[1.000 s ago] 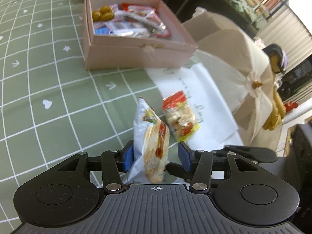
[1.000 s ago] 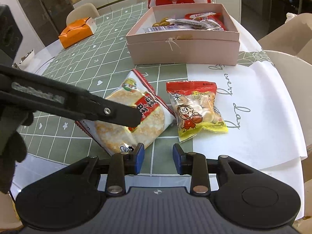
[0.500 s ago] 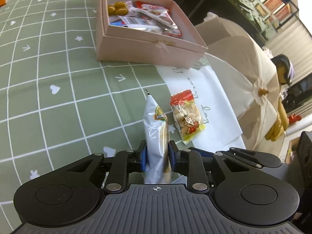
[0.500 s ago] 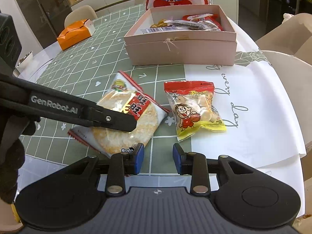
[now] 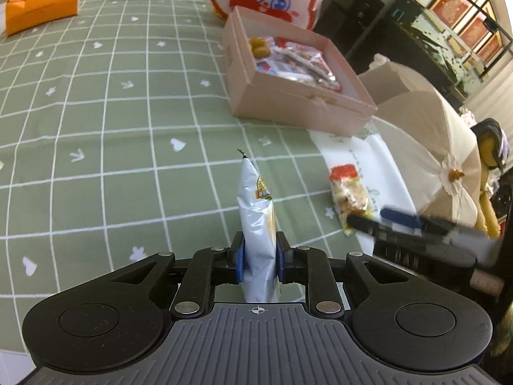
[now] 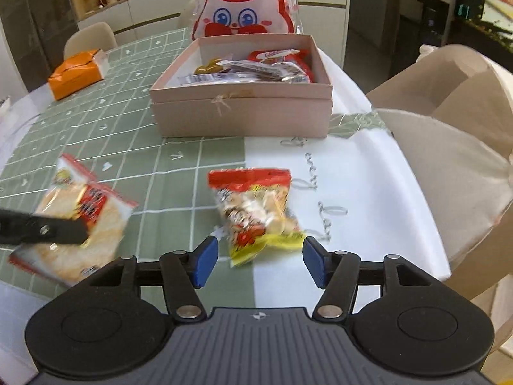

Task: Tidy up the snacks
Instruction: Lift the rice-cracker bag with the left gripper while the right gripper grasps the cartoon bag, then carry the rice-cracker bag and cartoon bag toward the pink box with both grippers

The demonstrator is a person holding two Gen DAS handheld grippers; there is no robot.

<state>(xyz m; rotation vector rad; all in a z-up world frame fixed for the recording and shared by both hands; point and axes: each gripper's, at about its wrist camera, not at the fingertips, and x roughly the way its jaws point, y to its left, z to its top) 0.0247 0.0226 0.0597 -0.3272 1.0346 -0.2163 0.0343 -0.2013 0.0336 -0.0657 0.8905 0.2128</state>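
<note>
The left gripper is clenched on the rice cracker packet, which stands on edge between the blue pads with its sealed tip pointing up and away, clear of the green checked table. The right gripper has its jaws parted, having just been opening, and the red and yellow snack bag lies flat on the table in front of the gap, its near yellow edge roughly level with the pads, not yet pinched. The pink box sits further back on the table, already holding several wrapped snacks, with the rabbit bag behind it.

The step in hand looks like carrying the cracker packet to the box while the right side prepares its own pick. To do it well, the left hand should keep the grip firm but not crushing (the crackers inside will likely snap under a hard squeeze) and lift high enough to pass over the box's near wall before letting go over a free patch inside. The right gripper should settle lower so the pads straddle the bag across its narrow width, then close on the filled middle, not the slippery seam. The two tools are near each other, so taking turns would avoid a knock.
</note>
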